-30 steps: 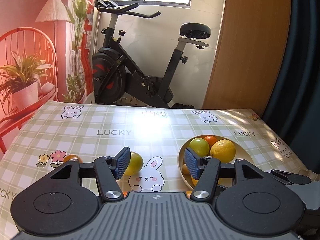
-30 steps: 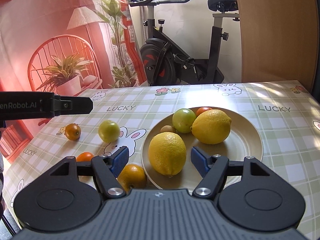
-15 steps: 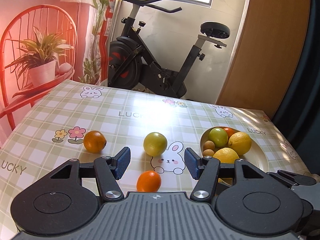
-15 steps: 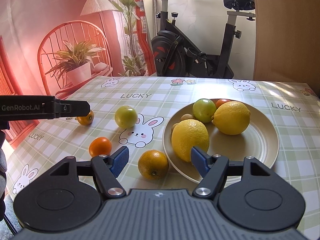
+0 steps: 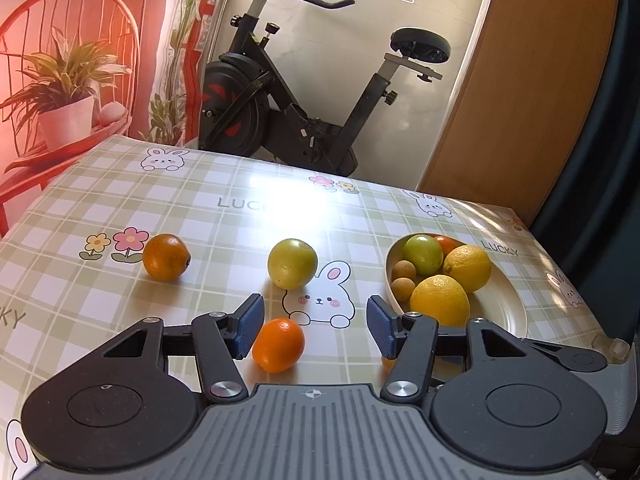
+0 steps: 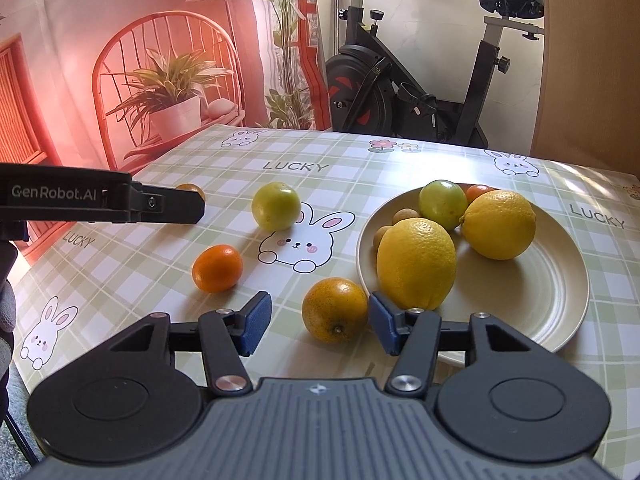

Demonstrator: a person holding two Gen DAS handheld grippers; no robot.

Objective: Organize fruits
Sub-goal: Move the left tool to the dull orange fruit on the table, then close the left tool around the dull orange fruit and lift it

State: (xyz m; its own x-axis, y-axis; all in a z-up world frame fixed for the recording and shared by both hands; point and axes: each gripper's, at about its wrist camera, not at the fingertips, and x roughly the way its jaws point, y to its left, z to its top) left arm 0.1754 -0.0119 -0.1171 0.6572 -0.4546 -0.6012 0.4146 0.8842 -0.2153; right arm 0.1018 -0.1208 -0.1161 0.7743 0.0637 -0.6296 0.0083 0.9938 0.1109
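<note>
One orange (image 6: 335, 309) | between right claw (image 6: 316, 323) pads, jaws closing

Four fruits sit loose on the bench: a small orange (image 6: 217, 268), a speckled orange (image 6: 334, 309) right against the plate (image 6: 560, 300), a green one (image 6: 276, 205) by the bunny print, another orange (image 5: 166, 257) further left. Plate's got two lemons (image 6: 416, 263), a green fruit (image 6: 443, 204), a small red-orange one, two little brown ones.
</note>
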